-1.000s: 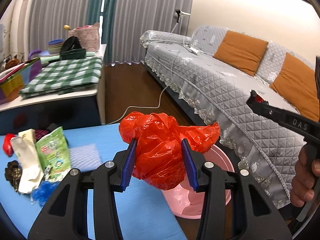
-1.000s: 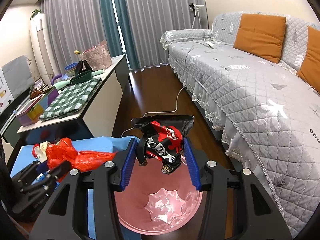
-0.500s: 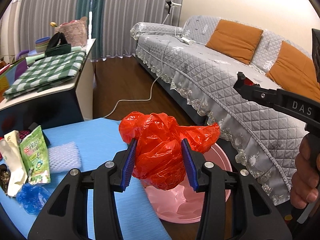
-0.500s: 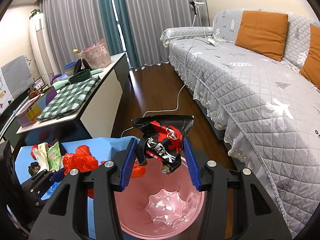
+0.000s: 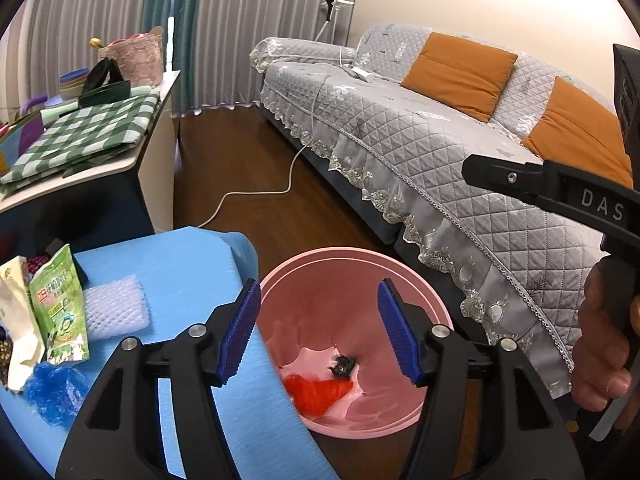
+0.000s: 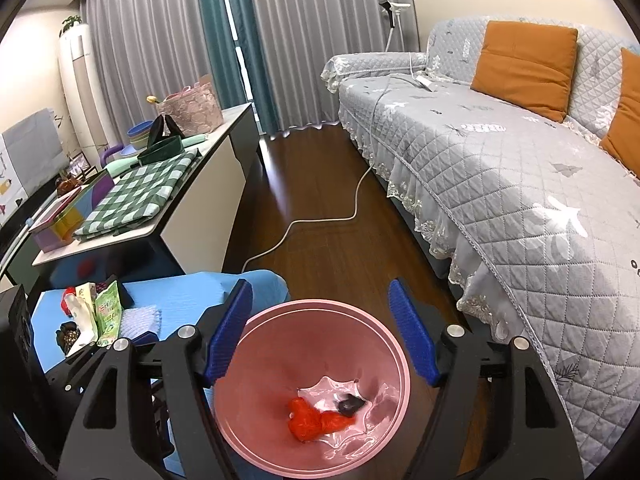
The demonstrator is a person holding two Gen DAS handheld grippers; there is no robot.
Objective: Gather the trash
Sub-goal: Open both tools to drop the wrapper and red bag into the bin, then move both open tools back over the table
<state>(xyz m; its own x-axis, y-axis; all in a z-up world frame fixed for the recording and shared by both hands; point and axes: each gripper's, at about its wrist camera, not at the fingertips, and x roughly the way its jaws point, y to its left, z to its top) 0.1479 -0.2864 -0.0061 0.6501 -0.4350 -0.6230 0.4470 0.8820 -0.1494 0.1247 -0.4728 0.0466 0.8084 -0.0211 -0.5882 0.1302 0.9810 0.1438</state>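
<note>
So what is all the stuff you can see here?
round pink plastic bin: one, pink, on the floor under both grippers
crumpled red plastic bag: one, red, in the bin's bottom
dark crumpled wrapper: one, black, in the bin beside the red bag
blue foam mat: one, blue, left of the bin
green snack pouch: one, green, on the mat
white foam net: one, white, on the mat
grey quilted sofa: one, grey, right, with orange cushions
left gripper: one, black with blue pads, open, empty
right gripper: one, black with blue pads, open, empty
</note>
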